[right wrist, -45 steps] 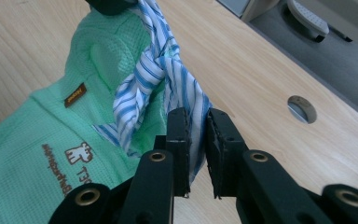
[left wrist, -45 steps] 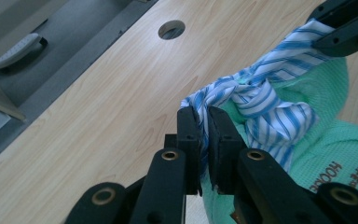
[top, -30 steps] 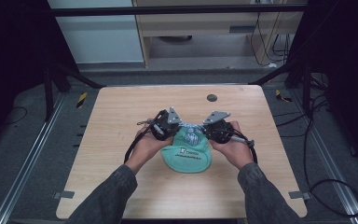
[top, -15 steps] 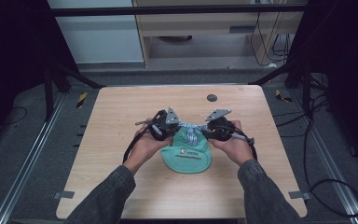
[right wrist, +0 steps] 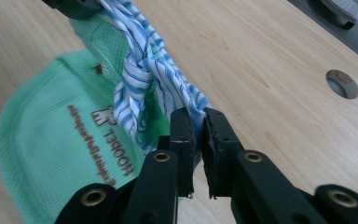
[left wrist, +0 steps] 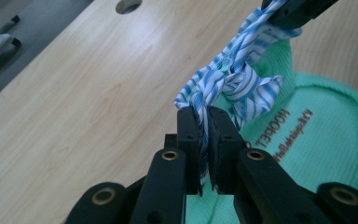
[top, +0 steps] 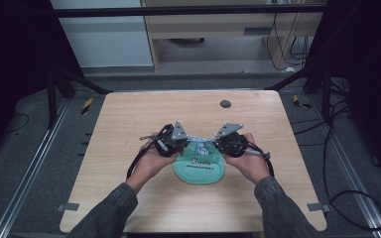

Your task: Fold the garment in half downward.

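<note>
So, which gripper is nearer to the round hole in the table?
The right gripper. The hole lies almost straight beyond it, while the left gripper, holding the other end of the striped cloth, sits further aside.

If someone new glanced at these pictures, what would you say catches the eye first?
The mint-green pouch at mid-table, with a knotted blue-striped cloth at its top. The left gripper and right gripper each clamp one end of that cloth, stretching it between them. Farther back, a round hole marks the table.
</note>
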The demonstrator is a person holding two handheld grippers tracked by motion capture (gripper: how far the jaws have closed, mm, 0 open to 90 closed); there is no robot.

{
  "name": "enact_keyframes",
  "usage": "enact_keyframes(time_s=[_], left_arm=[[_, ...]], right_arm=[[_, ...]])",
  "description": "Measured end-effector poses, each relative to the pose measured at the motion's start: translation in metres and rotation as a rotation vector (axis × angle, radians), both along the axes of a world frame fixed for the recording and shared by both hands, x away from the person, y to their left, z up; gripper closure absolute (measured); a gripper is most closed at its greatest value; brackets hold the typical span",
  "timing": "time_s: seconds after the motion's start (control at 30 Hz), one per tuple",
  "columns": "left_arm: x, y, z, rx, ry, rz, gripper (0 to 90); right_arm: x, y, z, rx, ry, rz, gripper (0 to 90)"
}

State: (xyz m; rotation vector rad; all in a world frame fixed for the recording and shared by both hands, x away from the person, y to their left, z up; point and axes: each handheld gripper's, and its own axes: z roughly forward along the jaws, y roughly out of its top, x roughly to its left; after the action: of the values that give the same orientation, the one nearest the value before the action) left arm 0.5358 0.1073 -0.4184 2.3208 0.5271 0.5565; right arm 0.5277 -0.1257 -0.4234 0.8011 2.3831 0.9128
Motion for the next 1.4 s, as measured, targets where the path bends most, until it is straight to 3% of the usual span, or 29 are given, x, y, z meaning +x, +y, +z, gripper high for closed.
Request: enact_keyframes(time_s=[0.37,0.57,0.8,1.4], left_arm=[[-0.020,0.015,-0.019,-0.040,0.036,-0.004,84.1],[-0.027,0.018,-0.024,-0.046,0.051,-0.012,84.0],[-0.035,0.023,-0.035,-0.052,0.071,-0.010,83.7],[-0.053,0.029,-0.057,-0.064,0.107,-0.020,84.3]], right_arm=[[-0.027,0.008,-0.010,-0.006,-0.001,0.060,83.0],[-0.035,0.011,-0.011,-0.010,0.002,0.078,83.0],[-0.050,0.014,-0.023,-0.021,0.023,0.108,83.4],[-0.064,0.014,-0.044,-0.023,0.062,0.129,84.1]])
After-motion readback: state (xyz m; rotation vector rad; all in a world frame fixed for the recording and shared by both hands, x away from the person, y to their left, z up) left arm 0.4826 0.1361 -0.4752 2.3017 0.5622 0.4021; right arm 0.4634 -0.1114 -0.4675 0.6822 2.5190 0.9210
